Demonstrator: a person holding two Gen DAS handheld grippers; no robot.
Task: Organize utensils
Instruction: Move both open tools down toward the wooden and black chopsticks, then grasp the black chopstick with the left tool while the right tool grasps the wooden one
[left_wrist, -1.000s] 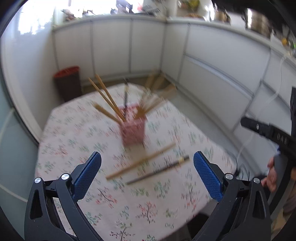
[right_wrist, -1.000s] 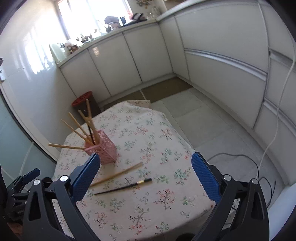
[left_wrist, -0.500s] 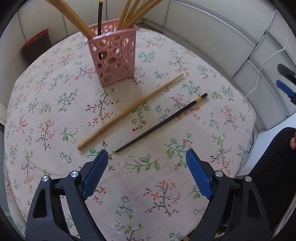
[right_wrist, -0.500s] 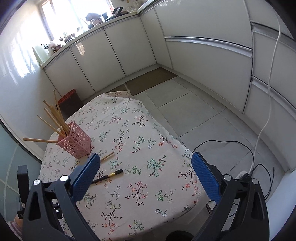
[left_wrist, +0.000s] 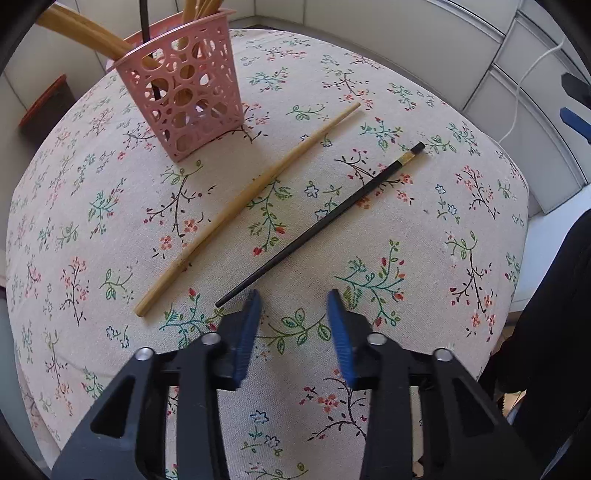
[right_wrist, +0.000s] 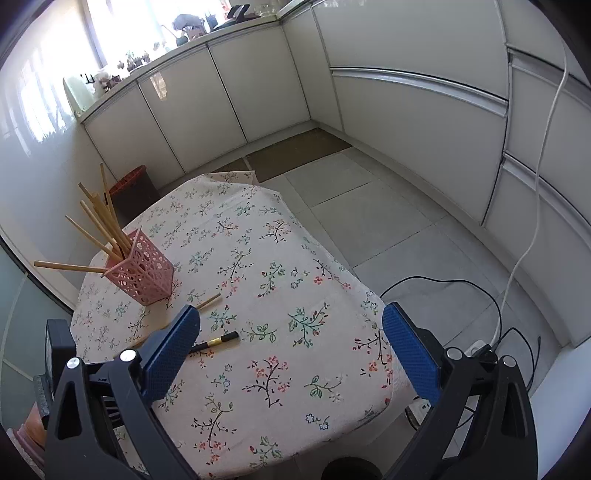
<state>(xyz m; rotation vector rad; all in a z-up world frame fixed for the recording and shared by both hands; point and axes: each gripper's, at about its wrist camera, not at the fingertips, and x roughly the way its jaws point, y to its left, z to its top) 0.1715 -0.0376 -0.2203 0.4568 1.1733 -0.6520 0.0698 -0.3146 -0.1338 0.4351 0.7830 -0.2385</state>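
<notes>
Two loose chopsticks on the flowered cloth of the counter (left_wrist: 424, 229), side by side, apart and roughly parallel, both running from the near left toward the far right in the left wrist view. Black chopstick (left_wrist: 325, 221) nearer the right edge, with a gold band close to its far tip; wooden chopstick (left_wrist: 243, 206) on the side toward the pink basket (left_wrist: 188, 99). Basket upright near the far left corner, its walls pierced with round holes, holding a bundle of wooden chopsticks (right_wrist: 99, 225) that fan outward, plus one dark stick. Left gripper (left_wrist: 293, 325) low over the cloth, pointing steeply down, its blue-padded fingers (left_wrist: 246, 332) just drawn in to a narrow gap, released, with only bare cloth between them; near tip of the black chopstick just beside the left finger, contact unclear. Right gripper (right_wrist: 291, 354) higher, off the near edge of the counter, fingers spread wide and gripping nothing. Left finger of that gripper covering part of both loose chopsticks in the right wrist view.
</notes>
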